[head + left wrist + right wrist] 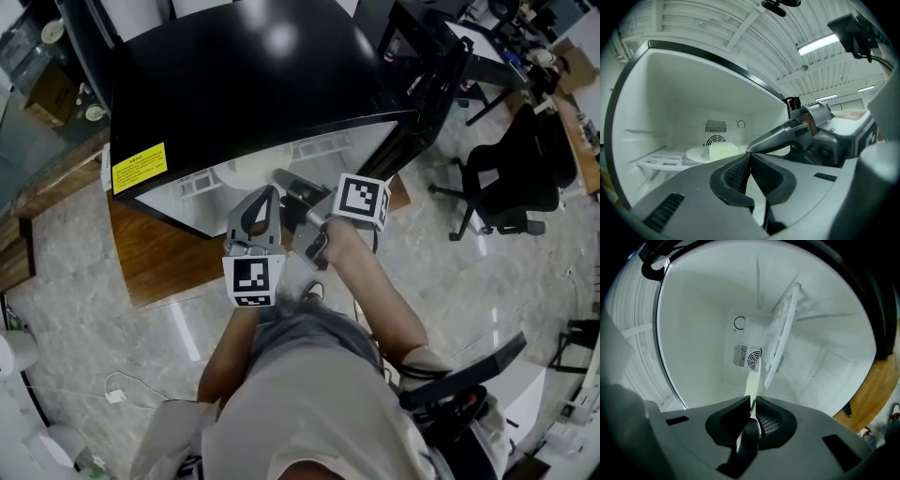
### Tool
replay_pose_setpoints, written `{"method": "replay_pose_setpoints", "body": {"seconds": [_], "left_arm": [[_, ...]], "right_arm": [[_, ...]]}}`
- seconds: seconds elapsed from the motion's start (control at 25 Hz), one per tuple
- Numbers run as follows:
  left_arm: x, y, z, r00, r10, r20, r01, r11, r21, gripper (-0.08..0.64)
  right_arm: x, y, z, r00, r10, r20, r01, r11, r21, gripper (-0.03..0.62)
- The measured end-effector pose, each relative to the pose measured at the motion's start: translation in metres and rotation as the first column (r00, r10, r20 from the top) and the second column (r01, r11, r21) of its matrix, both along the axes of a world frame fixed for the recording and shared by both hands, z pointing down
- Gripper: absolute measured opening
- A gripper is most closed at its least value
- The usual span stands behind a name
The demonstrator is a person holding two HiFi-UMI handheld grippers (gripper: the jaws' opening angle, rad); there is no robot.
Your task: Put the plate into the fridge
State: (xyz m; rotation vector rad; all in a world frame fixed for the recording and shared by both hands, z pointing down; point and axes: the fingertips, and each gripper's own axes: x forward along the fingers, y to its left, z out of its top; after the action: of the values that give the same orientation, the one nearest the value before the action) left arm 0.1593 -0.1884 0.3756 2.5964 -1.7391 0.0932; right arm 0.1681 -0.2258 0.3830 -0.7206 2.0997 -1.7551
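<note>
Currently the plate (701,153) is inside the open fridge (262,84), lying flat over the white shelf rack (661,161) near the back wall's fan grille (715,139), and it carries a pale block (723,150). The right gripper (753,404) reaches into the cavity, jaws clamped on the plate's near rim, which shows edge-on between the pads. The left gripper (750,159) sits just beside it at the fridge mouth, jaws fully together with nothing between them. An office chair (511,178) stands well apart on the tiled floor.
</note>
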Motion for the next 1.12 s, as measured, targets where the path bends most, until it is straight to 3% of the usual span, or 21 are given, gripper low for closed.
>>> {"method": "replay_pose_setpoints", "body": {"seconds": [0.28, 0.64, 0.92, 1.12], "left_arm": [[0.002, -0.001, -0.001, 1.0, 0.022, 0.001, -0.022, 1.0, 0.001, 0.018], [-0.005, 0.001, -0.002, 1.0, 0.009, -0.003, -0.009, 1.0, 0.004, 0.018], [-0.005, -0.003, -0.004, 1.0, 0.004, 0.007, -0.004, 1.0, 0.003, 0.019], [-0.004, -0.005, -0.008, 1.0, -0.008, 0.007, 0.008, 0.999, 0.037, 0.018]], "right_arm": [[0.004, 0.002, 0.001, 1.0, -0.024, -0.014, 0.025, 0.999, 0.025, 0.025], [0.017, 0.003, 0.001, 1.0, 0.014, -0.006, -0.014, 0.999, 0.052, 0.025], [0.004, 0.003, -0.002, 0.998, -0.062, -0.013, 0.063, 0.996, 0.065, 0.026], [-0.004, 0.011, -0.014, 0.989, -0.115, 0.09, 0.11, 0.992, 0.066, 0.106]]}}
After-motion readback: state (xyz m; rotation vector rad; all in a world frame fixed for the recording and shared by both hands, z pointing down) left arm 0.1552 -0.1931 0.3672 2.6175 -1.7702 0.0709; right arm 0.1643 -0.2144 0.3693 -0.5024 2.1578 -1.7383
